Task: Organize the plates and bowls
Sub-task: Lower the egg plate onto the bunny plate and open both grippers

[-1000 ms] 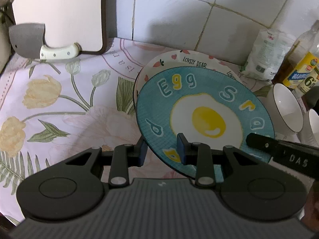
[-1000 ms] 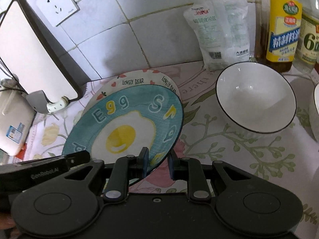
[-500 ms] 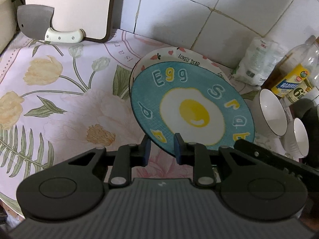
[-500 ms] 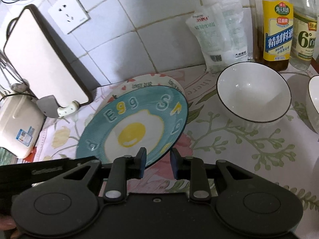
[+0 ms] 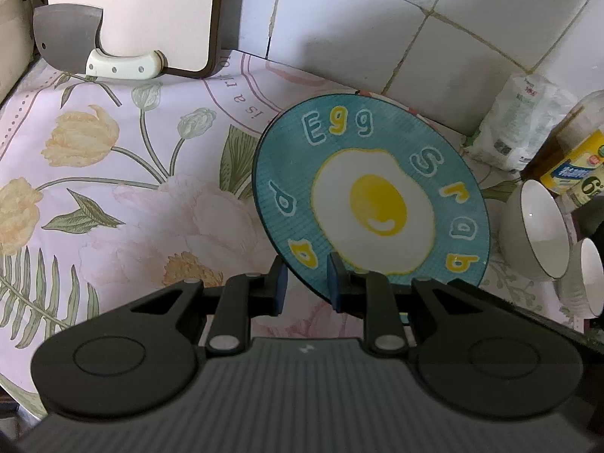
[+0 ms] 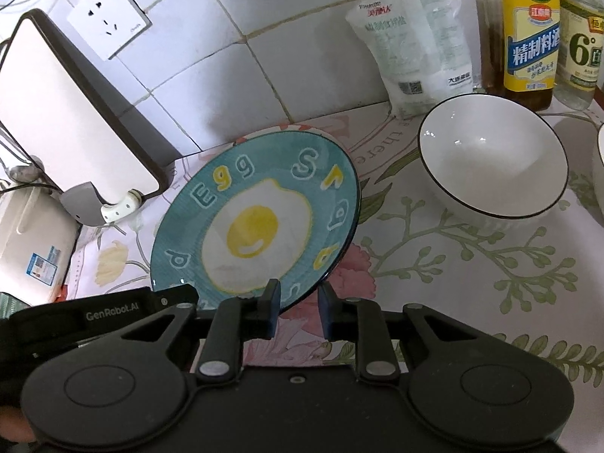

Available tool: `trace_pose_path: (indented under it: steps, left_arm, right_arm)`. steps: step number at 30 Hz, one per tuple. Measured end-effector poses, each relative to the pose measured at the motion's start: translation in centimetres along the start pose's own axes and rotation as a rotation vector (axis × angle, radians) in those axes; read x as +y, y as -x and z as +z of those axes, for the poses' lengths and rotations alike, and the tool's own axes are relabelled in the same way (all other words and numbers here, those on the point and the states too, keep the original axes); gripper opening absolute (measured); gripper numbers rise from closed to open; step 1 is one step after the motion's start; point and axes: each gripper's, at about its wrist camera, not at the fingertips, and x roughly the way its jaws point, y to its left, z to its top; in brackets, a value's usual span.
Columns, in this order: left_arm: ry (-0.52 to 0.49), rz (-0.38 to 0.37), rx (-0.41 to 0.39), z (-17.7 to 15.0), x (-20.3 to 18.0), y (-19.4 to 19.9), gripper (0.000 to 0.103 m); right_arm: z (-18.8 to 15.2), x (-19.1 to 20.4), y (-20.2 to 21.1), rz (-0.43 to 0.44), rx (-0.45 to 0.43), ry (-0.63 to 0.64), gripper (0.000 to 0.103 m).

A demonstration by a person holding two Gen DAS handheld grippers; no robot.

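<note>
I have the egg plate (image 5: 372,204) pinched at its near rim from both sides, with a gripper in each hand. My left gripper (image 5: 305,283) straddles the rim's near-left part: the jaws stand narrow, one blue pad under the plate and one on its face, so it looks clenched on the rim, though I cannot see the under pad make contact. My right gripper (image 6: 298,304) takes the rim at its near-right part in the same way, jaws close together and closing, with the edge running between them. The plate is held tilted, its printed face turned up and toward me, far edge higher than the near edge, above the flowered cloth (image 5: 113,204). The word "Egg" sits at its far side and the yolk in the middle. Being round, it has no long axis to speak of. A second plate (image 6: 302,128) peeps out just behind its far edge, near the tiled wall. To the right stands a white bowl (image 6: 490,158), with another bowl (image 5: 583,275) just beside it, both well apart from the plate. Far left, a cutting board (image 5: 132,15) leans on the wall with a cleaver (image 5: 68,37) before it.
</note>
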Motion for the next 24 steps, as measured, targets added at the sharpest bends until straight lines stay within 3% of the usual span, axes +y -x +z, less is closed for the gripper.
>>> trace_pose_path:
  steps: [6,11,18,24]
  left_arm:
    - [-0.017,0.019,-0.004,0.3,-0.3,-0.5,0.023]
    - [-0.040,0.019,-0.015,-0.2,-0.5,0.3,0.028]
    - [-0.081,0.003,-0.013,-1.4,-0.9,3.6,0.041]
    - [-0.142,-0.008,-0.070,-3.1,-1.5,8.2,0.051]
  right_arm:
    - [0.0,0.0,-0.6,-0.016,-0.022,0.034,0.027]
    - [-0.8,0.7,-0.1,-0.070,-0.103,0.139,0.030]
    - [-2.4,1.2,4.3,-0.004,-0.184,0.225,0.031]
    - [-3.2,1.3,8.8,0.079,-0.217,0.277,0.040]
